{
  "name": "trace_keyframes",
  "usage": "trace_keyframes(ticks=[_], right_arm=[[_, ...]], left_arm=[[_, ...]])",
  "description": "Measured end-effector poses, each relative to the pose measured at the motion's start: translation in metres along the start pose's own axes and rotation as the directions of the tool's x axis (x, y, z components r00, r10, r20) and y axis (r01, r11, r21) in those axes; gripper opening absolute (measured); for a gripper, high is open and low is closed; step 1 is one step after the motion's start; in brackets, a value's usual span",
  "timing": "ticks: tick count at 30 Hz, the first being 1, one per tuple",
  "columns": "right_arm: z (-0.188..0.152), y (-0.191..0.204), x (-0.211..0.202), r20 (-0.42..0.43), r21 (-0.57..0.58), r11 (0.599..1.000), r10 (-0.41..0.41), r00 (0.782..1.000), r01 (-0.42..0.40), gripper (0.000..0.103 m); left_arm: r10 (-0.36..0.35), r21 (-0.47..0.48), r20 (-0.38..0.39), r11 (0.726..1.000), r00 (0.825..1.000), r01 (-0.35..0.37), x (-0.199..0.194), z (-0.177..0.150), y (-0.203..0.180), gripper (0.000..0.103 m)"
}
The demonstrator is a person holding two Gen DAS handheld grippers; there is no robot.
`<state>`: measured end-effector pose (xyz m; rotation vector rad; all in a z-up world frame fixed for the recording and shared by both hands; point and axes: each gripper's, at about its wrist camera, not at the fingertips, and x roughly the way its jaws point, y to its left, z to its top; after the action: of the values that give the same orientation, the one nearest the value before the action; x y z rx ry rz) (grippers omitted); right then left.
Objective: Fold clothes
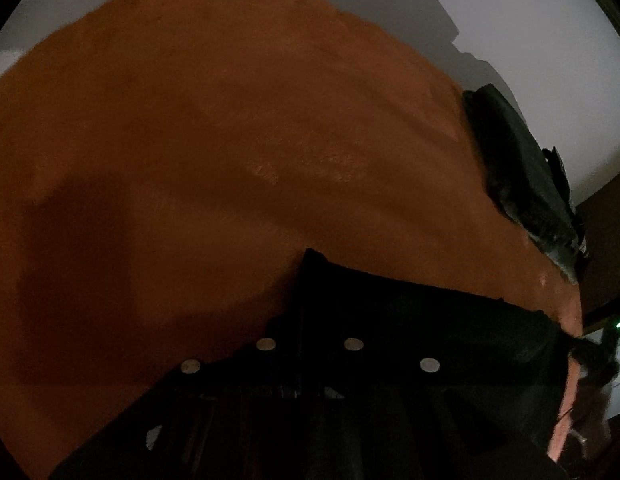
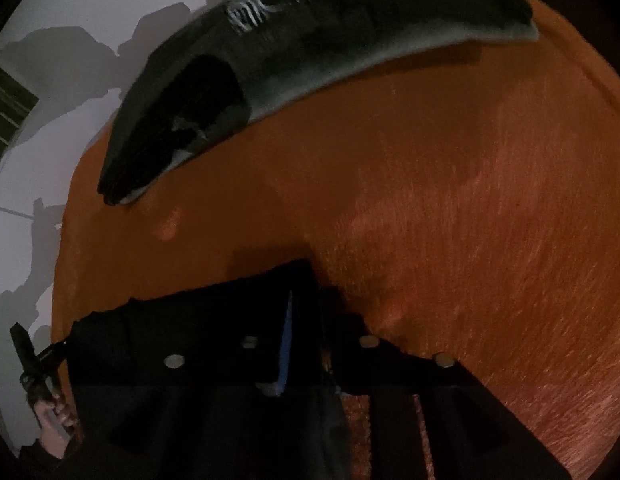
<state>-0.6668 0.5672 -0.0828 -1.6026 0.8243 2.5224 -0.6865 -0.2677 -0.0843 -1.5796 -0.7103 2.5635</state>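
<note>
A black garment (image 1: 430, 312) is stretched between my two grippers over a wide orange fuzzy cloth (image 1: 230, 120). My left gripper (image 1: 304, 276) points down at the orange cloth. It is shut on one end of the black garment's edge, which runs off to the right. In the right wrist view my right gripper (image 2: 310, 284) has its jaws close together on the other end of the black garment (image 2: 170, 328), which drapes over the left finger. A blue pad (image 2: 286, 340) shows between the fingers. The orange cloth (image 2: 470, 200) fills the view beyond.
A folded dark garment (image 2: 290, 52) with a grey lining and white print lies on the orange cloth's far edge, also seen as the folded garment (image 1: 518, 168) at right. The white surface (image 1: 550, 40) surrounds the cloth. A person's hand (image 2: 50, 432) holds the other gripper at lower left.
</note>
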Motion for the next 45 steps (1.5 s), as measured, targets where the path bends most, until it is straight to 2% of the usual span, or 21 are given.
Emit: trace_keyframes(ticks=[3,4,6,7,8,11,13,16,19,22,23,25,27,28,31,33,34,37,39,41,45], right_arm=[[0.001,0.005,-0.001,-0.002,-0.022,0.999,0.032,0.999,-0.032,0.032],[0.002,0.007,-0.002,-0.001,-0.030,0.999,0.043,0.999,-0.043,0.033],[0.002,0.013,-0.003,0.018,-0.053,0.998,0.018,1.000,-0.017,0.029],[0.002,0.018,-0.004,0.027,-0.070,0.997,-0.012,1.000,0.014,0.011],[0.001,0.019,-0.005,0.028,-0.076,0.997,-0.032,0.999,0.034,0.005],[0.005,0.022,0.008,0.034,-0.049,0.994,-0.099,0.994,0.101,0.005],[0.004,0.022,0.015,0.022,-0.049,0.992,-0.118,0.993,0.119,0.008],[0.002,0.033,0.018,0.004,-0.131,0.981,-0.141,0.990,0.141,0.016],[-0.006,0.049,-0.017,0.101,-0.160,0.978,-0.122,0.987,0.137,0.018],[-0.040,0.075,-0.064,0.177,-0.201,0.975,-0.054,0.983,0.090,0.018],[-0.054,0.085,-0.078,0.190,-0.221,0.973,-0.029,0.981,0.071,0.018],[-0.103,0.109,-0.092,0.195,-0.270,0.962,0.010,0.981,0.044,0.018],[-0.154,0.134,-0.103,0.194,-0.320,0.947,0.046,0.980,0.019,0.018],[-0.180,0.147,-0.108,0.193,-0.344,0.939,0.064,0.979,0.006,0.018],[-0.253,0.176,-0.098,0.147,-0.372,0.927,0.106,0.983,-0.044,0.018],[-0.291,0.189,-0.088,0.101,-0.395,0.915,0.138,0.985,-0.088,0.018],[-0.306,0.194,-0.081,0.091,-0.417,0.905,0.126,0.988,-0.077,0.018],[-0.330,0.198,-0.053,0.023,-0.442,0.895,0.075,0.997,-0.057,0.018],[-0.330,0.186,-0.040,-0.031,-0.405,0.911,0.068,0.997,-0.075,0.018],[-0.327,0.169,-0.040,-0.014,-0.396,0.917,0.045,0.999,-0.047,0.016],[-0.306,0.113,-0.061,0.088,-0.370,0.922,-0.083,0.993,0.110,0.015]], left_arm=[[-0.100,-0.115,-0.053,0.989,0.994,0.094,0.002,0.009,0.013,0.021],[-0.117,-0.117,-0.049,0.987,0.992,0.110,0.003,0.011,0.013,0.027],[-0.071,-0.041,-0.024,0.997,0.997,0.070,0.004,0.011,0.001,0.026],[-0.022,0.013,-0.005,1.000,1.000,0.022,0.003,0.009,-0.007,0.013],[0.030,0.052,0.010,0.998,0.999,-0.031,0.003,0.006,-0.012,0.007],[0.106,0.073,0.009,0.992,0.994,-0.107,0.011,0.005,-0.019,0.010],[0.104,0.039,-0.018,0.994,0.994,-0.103,0.014,0.008,-0.017,0.012],[0.074,-0.038,-0.043,0.996,0.996,-0.076,0.008,0.011,-0.016,0.015],[0.100,-0.034,0.012,0.995,0.995,-0.099,-0.024,0.003,-0.029,0.019],[0.121,0.071,0.105,0.989,0.987,-0.129,-0.072,-0.029,-0.062,0.029],[0.094,0.107,0.105,0.989,0.990,-0.106,-0.084,-0.048,-0.074,0.039],[0.014,0.188,0.077,0.982,0.997,-0.028,-0.104,-0.099,-0.100,0.048],[-0.054,0.273,0.045,0.961,0.997,0.040,-0.122,-0.155,-0.128,0.050],[-0.061,0.321,0.037,0.946,0.997,0.046,-0.125,-0.186,-0.143,0.050],[-0.059,0.399,0.005,0.916,0.998,0.052,-0.113,-0.259,-0.176,0.050],[-0.040,0.423,-0.023,0.905,0.999,0.046,-0.102,-0.294,-0.183,0.050],[-0.027,0.435,-0.035,0.900,0.999,0.040,-0.095,-0.309,-0.186,0.050],[0.025,0.459,-0.050,0.888,0.998,0.001,-0.074,-0.325,-0.183,0.050],[0.062,0.441,-0.079,0.897,0.995,-0.020,-0.064,-0.325,-0.167,0.050],[0.093,0.433,-0.070,0.900,0.993,-0.053,-0.066,-0.323,-0.148,0.050],[0.179,0.400,-0.025,0.903,0.983,-0.155,-0.084,-0.316,-0.096,0.050]])
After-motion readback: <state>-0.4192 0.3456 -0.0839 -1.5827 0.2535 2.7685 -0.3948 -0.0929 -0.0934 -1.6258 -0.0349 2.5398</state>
